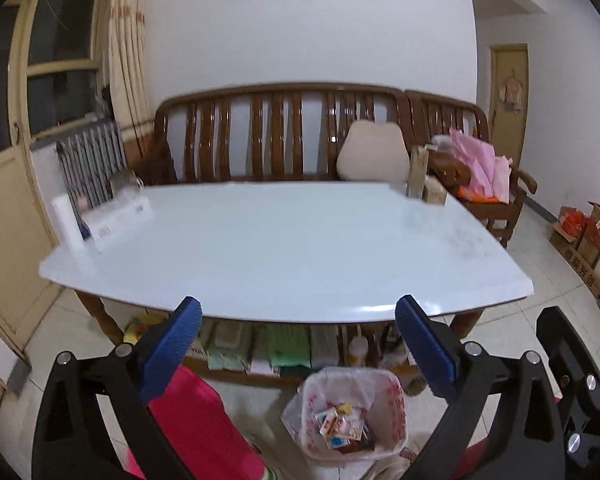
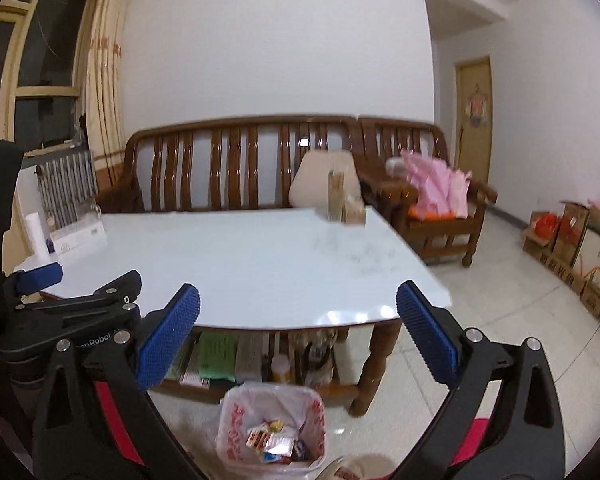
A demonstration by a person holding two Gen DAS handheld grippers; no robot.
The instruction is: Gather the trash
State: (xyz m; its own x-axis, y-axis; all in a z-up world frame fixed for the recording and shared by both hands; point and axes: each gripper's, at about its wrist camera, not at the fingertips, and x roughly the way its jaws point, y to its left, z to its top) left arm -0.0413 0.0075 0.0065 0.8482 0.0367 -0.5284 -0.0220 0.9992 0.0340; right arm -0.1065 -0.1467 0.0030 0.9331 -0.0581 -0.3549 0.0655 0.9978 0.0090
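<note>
The left gripper (image 1: 298,310) hangs over the near edge of the white bench (image 1: 284,248). Its jaws are wide open and hold nothing. The right gripper (image 2: 298,298) hangs beside it, also over the near edge. Its jaws are wide open too, with nothing between the blue pads (image 2: 168,340).

The trash (image 1: 342,424) is in the bin (image 1: 392,400). The bin stands on the floor, just in front of the bench and below both grippers. It has a thin white bag with red print inside it. Small bright wrappers lie at the bottom of the bag. In the right view the bin (image 2: 316,408) and the trash (image 2: 274,440) show the same way.

On the far left corner of the bench sits a white box (image 1: 118,218) with a white roll (image 1: 66,220) next to it. On the far right corner stand some small cartons (image 1: 420,178). A shelf (image 1: 260,354) under the bench holds papers and a bottle (image 1: 358,350).

Behind the bench is a brown wooden sofa (image 1: 276,132) with a pale cushion (image 1: 374,152). A chair beside it carries pink bags (image 1: 480,164). Cardboard boxes (image 2: 564,240) stand along the right wall.

Something pink (image 1: 204,428) shows low down under the left gripper, but I cannot tell what it is.
</note>
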